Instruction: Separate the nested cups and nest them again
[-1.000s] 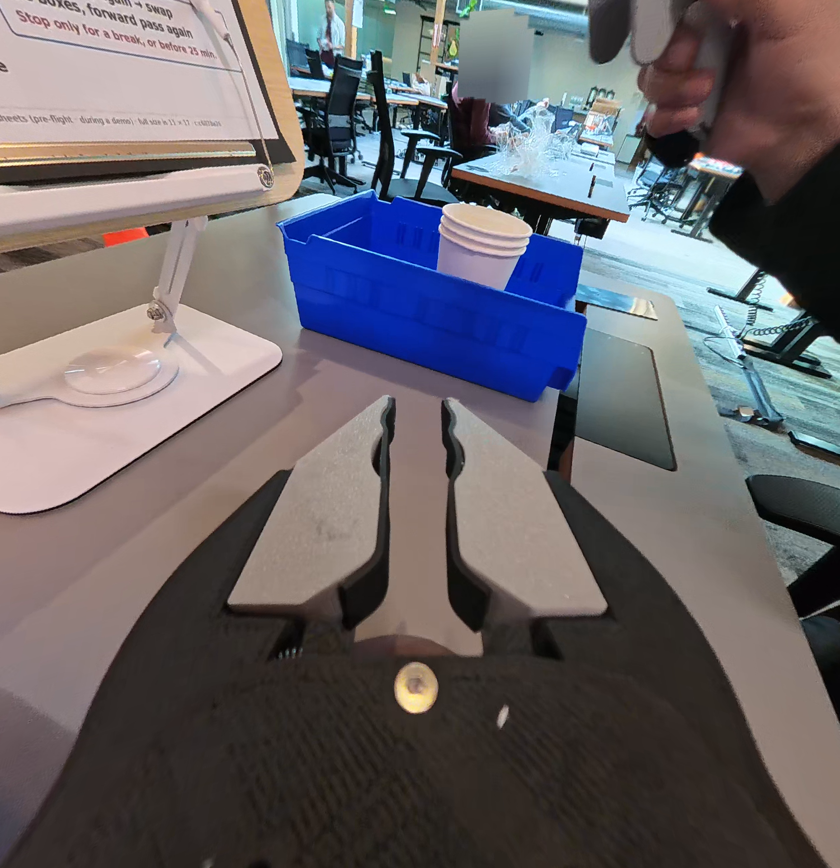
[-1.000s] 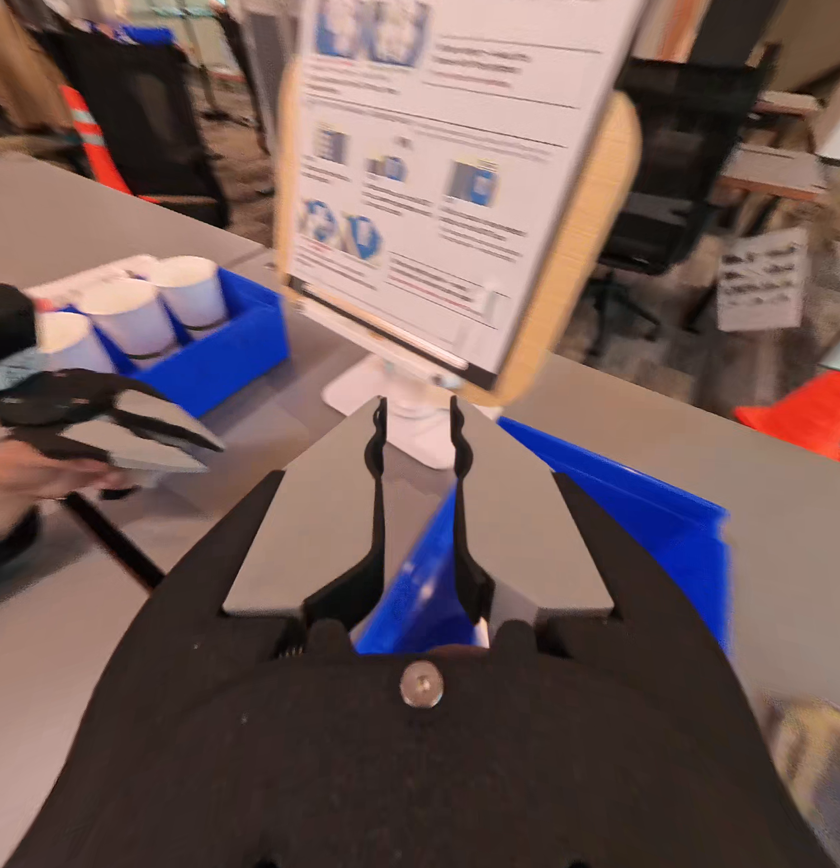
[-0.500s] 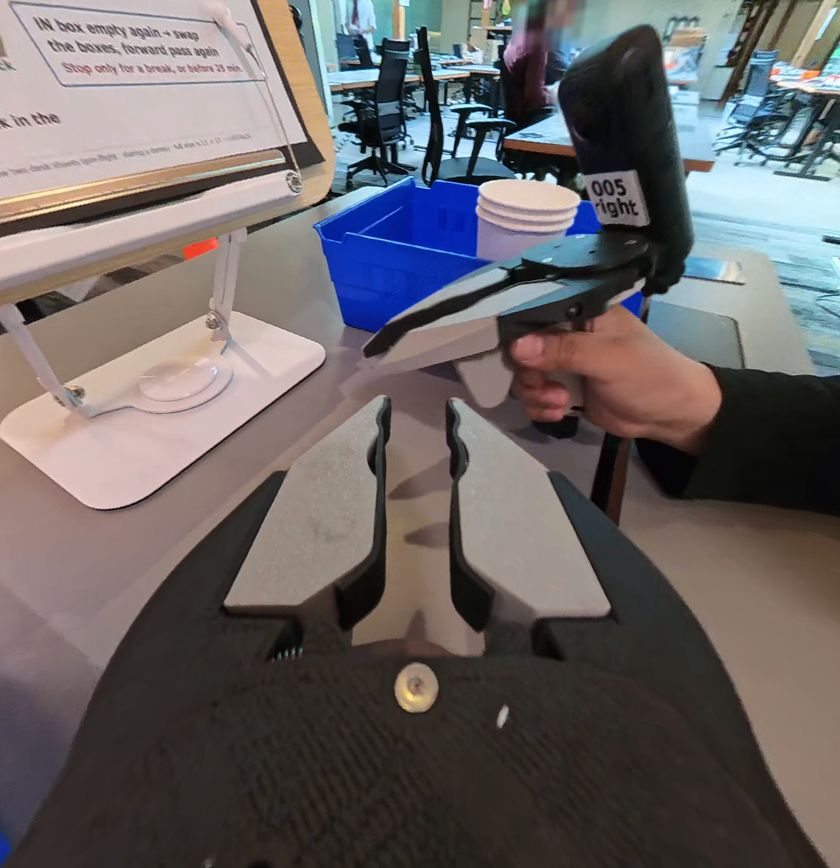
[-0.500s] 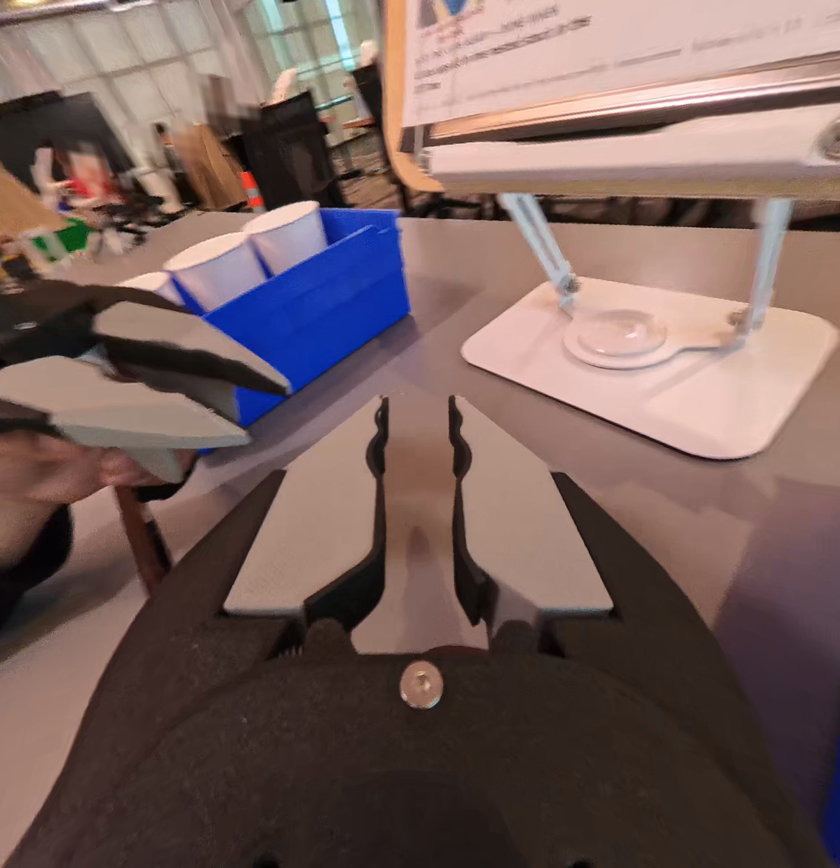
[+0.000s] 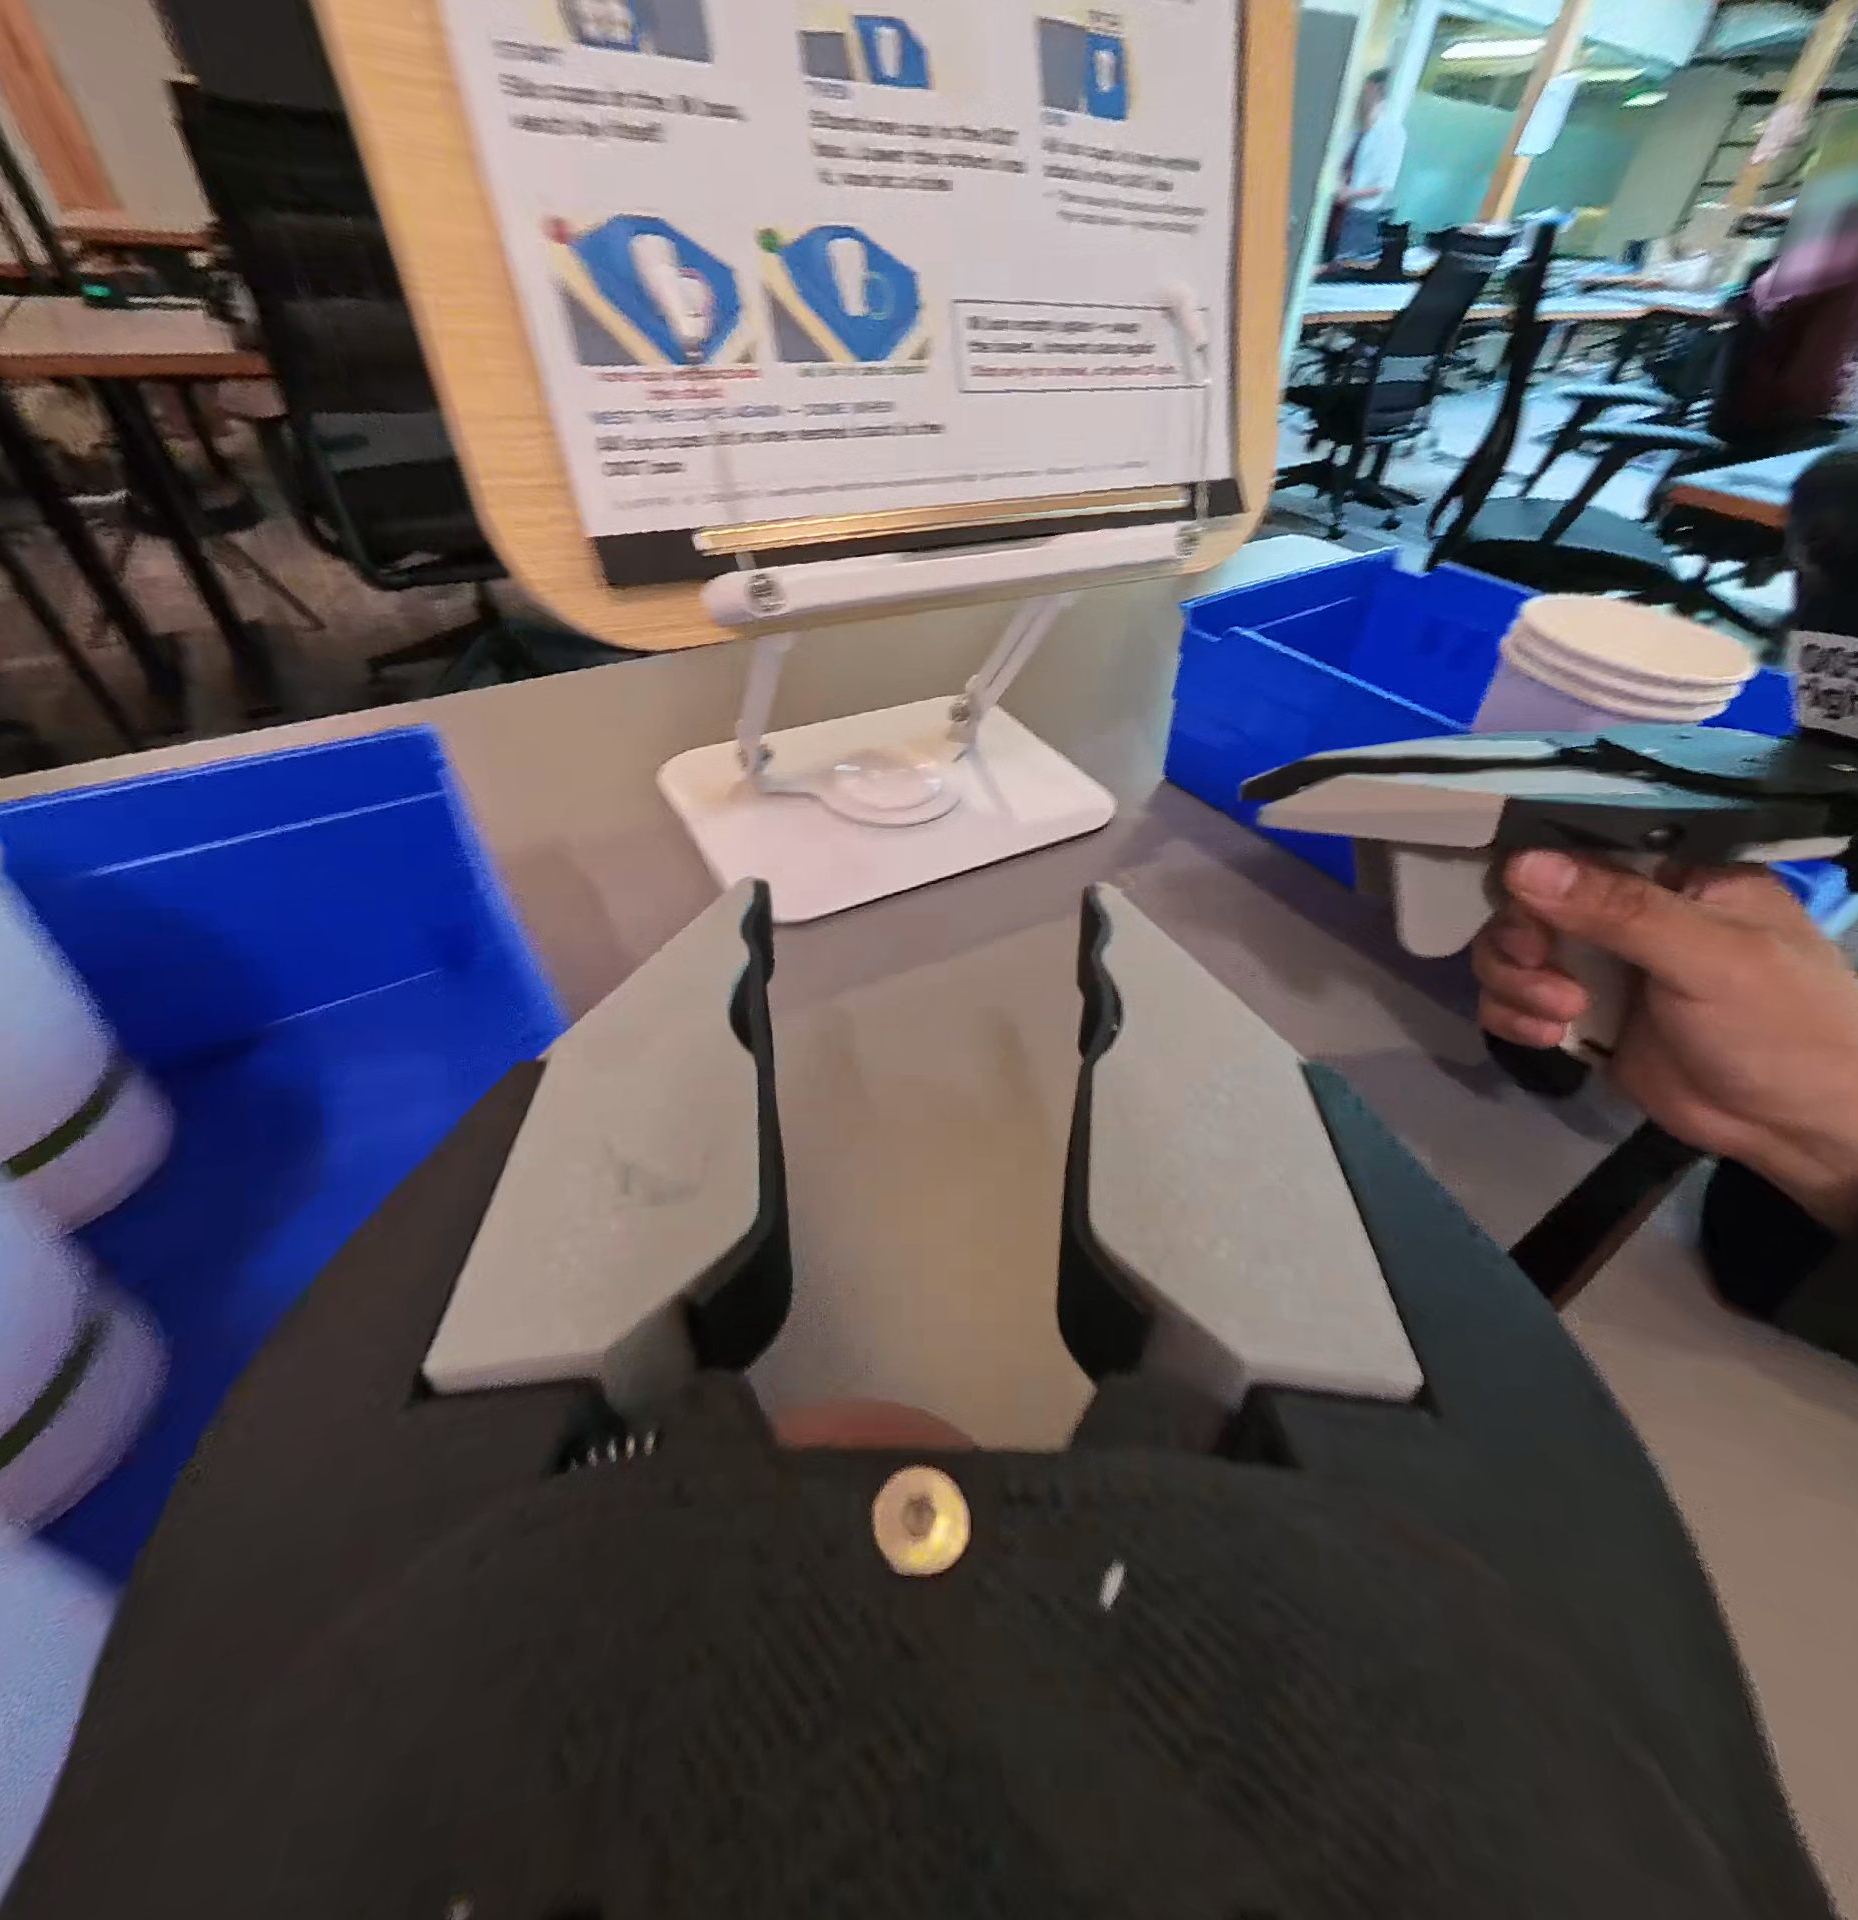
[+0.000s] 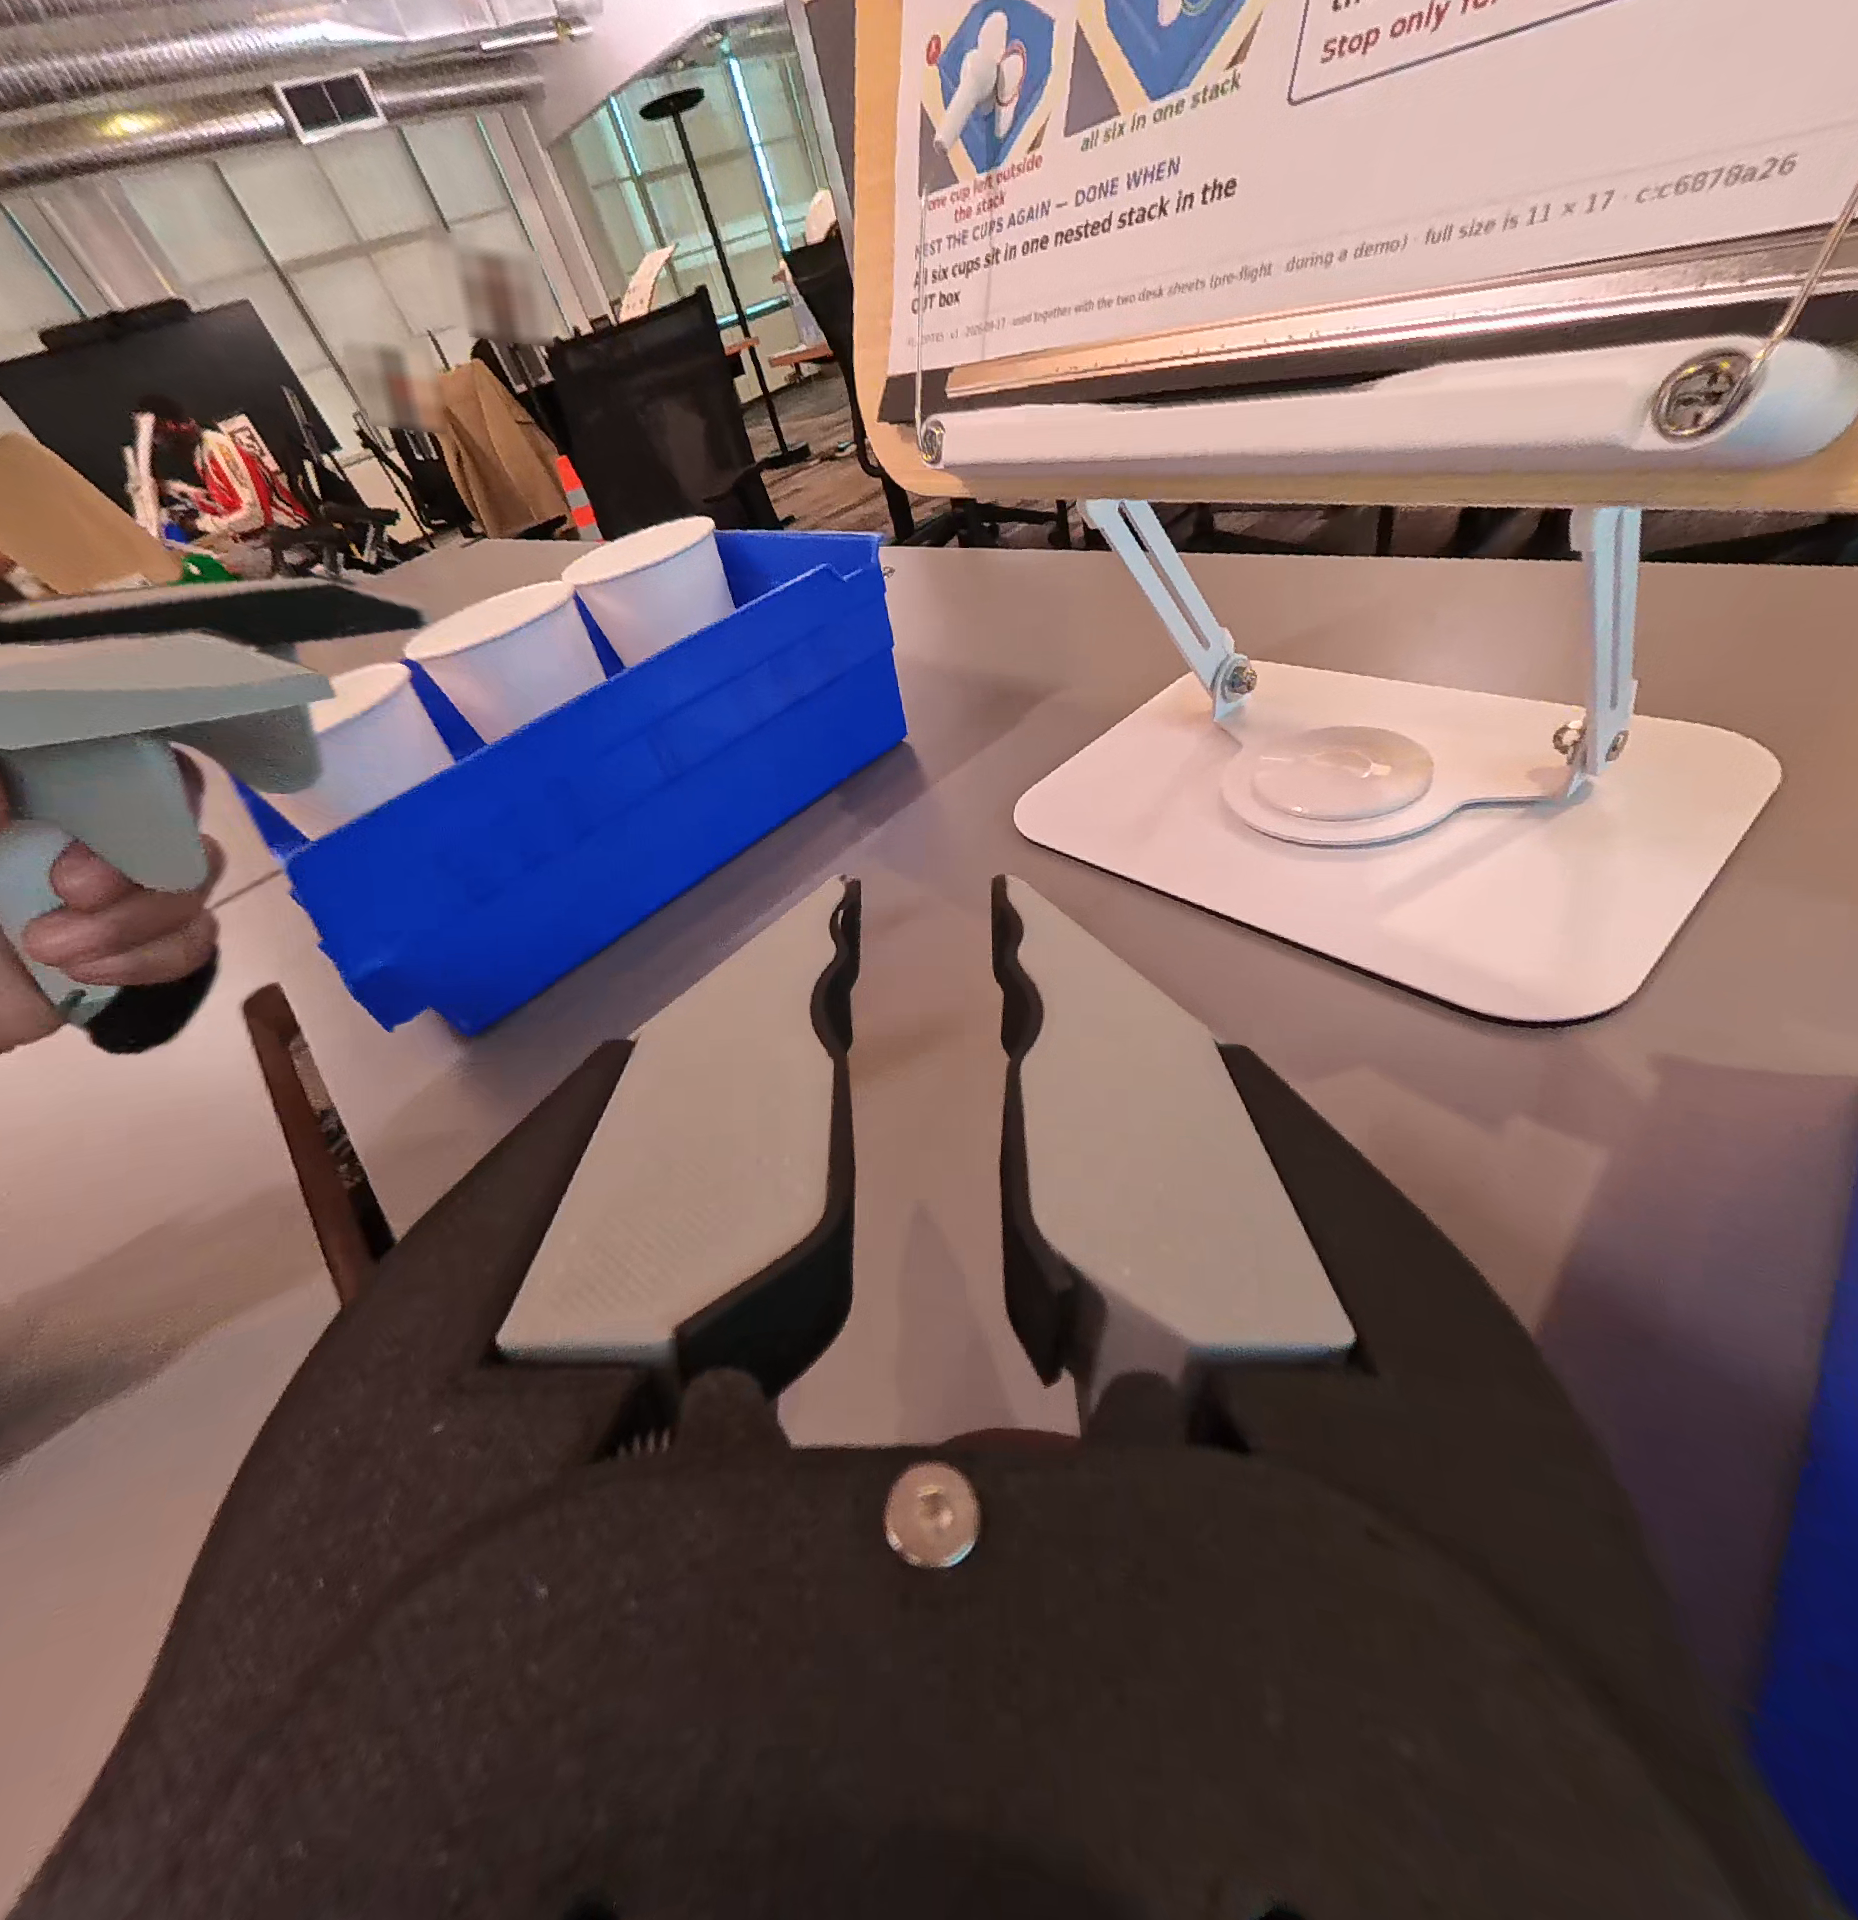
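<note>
In the left wrist view, at nine o'clock, blurred white paper cups (image 5: 42,1195) stand in the left blue bin (image 5: 281,935); the right wrist view shows three of them as separate cups (image 6: 509,655), each in its own slot of that bin, so the separating step looks part done; at the centre the left gripper (image 5: 920,914) is empty, its jaws spread wide over bare grey table (image 5: 925,1091); at twelve o'clock a white stand (image 5: 883,810) carries an instruction board (image 5: 852,260); at two o'clock a nested stack of white cups (image 5: 1621,665) sits in the right blue bin (image 5: 1309,686), rims showing one above another; at three o'clock the right gripper (image 5: 1278,805), held in a hand (image 5: 1683,1008), hovers just before that bin; in its own view its jaws are only narrowly parted around nothing.

Judged from this, both tools are between cups. The next move probably calls for one gripper to steady the nested stack while the other pinches the top rim and lifts it straight up; the risk is two cups coming away together.
</note>
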A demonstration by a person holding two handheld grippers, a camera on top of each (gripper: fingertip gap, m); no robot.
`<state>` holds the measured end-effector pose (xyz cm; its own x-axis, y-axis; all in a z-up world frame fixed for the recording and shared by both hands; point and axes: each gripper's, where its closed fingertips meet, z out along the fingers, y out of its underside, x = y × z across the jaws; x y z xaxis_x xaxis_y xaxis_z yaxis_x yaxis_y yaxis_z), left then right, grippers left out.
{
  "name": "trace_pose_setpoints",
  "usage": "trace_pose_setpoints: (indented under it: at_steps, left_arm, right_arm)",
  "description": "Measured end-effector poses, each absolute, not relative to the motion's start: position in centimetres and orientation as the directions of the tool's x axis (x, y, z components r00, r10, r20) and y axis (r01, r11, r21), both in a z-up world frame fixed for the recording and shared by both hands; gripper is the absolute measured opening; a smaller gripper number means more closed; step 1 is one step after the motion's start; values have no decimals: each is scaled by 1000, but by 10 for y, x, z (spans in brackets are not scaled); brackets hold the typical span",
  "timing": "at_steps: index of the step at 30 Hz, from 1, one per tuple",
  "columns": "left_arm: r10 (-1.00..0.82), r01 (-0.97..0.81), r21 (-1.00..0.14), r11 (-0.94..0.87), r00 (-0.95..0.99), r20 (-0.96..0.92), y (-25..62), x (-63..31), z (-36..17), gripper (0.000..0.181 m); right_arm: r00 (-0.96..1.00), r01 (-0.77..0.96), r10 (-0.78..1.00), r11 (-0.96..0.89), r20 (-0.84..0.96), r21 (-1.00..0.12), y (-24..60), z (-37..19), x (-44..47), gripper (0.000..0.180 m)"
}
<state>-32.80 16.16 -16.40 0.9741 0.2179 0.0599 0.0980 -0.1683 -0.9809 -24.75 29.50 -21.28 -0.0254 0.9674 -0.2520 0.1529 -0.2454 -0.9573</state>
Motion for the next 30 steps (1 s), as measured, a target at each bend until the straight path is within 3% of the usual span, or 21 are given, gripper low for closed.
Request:
trace_pose_setpoints:
  at_steps: [1, 7, 13, 14, 16, 19, 30]
  left_arm:
    - [262, 95, -978, -185, 964, 44, 147, -338, -162, 55]
    - [493, 85, -932, -352, 863, -107, 60, -399, -166, 58]
    - [503, 113, -792, -600, 823, -263, 23, -426, -205, 55]
    - [478, 123, -754, -646, 835, -274, 20, -426, -216, 48]
    - [430, 116, -682, -722, 848, -311, 15, -429, -235, 9]
    - [413, 97, -666, -740, 846, -336, 14, -436, -236, 0]
    - [297, -280, -732, -621, 780, -551, 69, -387, -126, 0]
  right_arm:
    - [-34, 151, 964, -254, -262, -955, 294, -212, -248, 22]
    - [-80, 167, 945, -301, -317, -939, 283, -211, -250, 24]
    - [-87, 156, 949, -288, -304, -945, 280, -206, -247, 24]
    - [-89, 151, 948, -292, -307, -944, 280, -205, -246, 24]
    - [-89, 142, 945, -301, -315, -943, 281, -203, -245, 23]
    - [-94, 138, 939, -316, -330, -939, 282, -202, -245, 23]
    - [-108, 163, 937, -314, -333, -935, 279, -207, -248, 23]
